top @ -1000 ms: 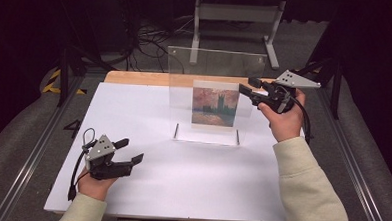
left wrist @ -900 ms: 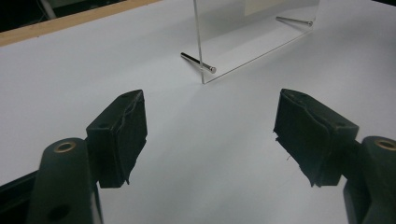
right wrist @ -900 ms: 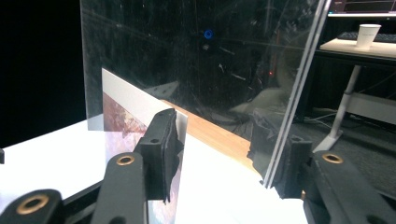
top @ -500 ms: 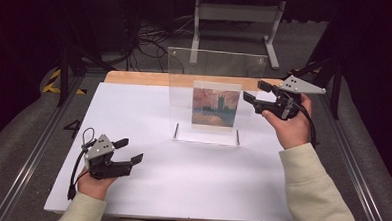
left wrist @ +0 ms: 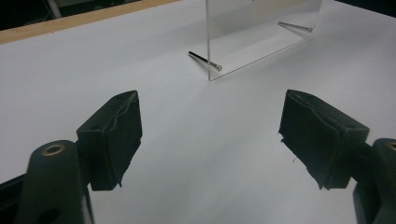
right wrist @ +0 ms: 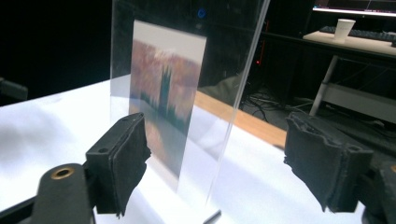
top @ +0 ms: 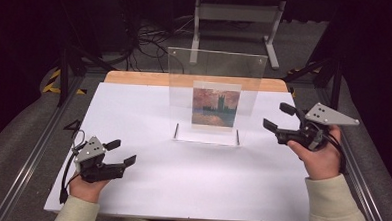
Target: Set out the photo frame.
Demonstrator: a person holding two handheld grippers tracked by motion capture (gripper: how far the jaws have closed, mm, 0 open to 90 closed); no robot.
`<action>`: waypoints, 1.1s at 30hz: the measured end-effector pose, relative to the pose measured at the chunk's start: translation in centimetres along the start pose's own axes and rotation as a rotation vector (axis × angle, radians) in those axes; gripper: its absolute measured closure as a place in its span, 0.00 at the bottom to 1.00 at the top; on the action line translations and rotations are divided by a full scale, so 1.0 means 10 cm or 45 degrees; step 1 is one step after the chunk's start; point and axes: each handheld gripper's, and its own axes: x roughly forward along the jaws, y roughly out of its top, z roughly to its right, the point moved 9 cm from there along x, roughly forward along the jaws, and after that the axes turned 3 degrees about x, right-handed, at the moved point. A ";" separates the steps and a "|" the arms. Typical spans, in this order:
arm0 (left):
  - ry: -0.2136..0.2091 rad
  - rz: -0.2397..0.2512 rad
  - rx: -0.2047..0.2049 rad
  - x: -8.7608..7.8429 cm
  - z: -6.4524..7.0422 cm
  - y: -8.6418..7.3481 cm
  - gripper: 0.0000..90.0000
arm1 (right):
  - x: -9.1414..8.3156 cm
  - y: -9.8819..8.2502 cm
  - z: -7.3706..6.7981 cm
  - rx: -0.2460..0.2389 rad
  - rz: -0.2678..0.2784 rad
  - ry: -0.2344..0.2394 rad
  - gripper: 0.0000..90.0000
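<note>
A clear acrylic picture frame (top: pixel 215 76) stands upright on the white table (top: pixel 191 175), holding a small painting print (top: pixel 215 107) and resting on two metal pins (top: pixel 176 130). My right gripper (top: pixel 275 115) hovers to the right of the frame, apart from it. Its jaws have just been opening and are open with nothing pressed; in the right gripper view (right wrist: pixel 217 158) the frame's edge (right wrist: pixel 238 93) stands just ahead of them. My left gripper (top: pixel 124 152) rests low at the table's front left. Its jaws have just been opening too and are open over bare table (left wrist: pixel 210 135), with the frame (left wrist: pixel 261 32) farther off.
A wooden strip (top: pixel 145 78) runs along the table's back edge. Behind it are a metal stand (top: pixel 235 14) and floor cables (top: pixel 147 38). Metal rails (top: pixel 32 153) flank the table. A paper cup (right wrist: pixel 344 28) sits on a distant desk.
The right gripper has drawn away from the frame's right edge, moving right and toward the person, and its jaws have widened. The left gripper has stayed in place.
</note>
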 end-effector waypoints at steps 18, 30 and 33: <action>-0.016 -0.010 -0.002 0.00 0.02 -0.09 0.21 | -0.30 -1.00 -0.14 0.123 -0.071 0.007 0.18; -0.021 0.017 -0.011 0.04 -0.03 -0.14 0.20 | -0.20 -1.47 -0.17 0.121 -0.121 -0.006 0.14; -0.021 0.029 -0.007 0.04 -0.03 -0.13 0.20 | -0.18 -1.51 -0.16 0.125 -0.128 -0.010 0.14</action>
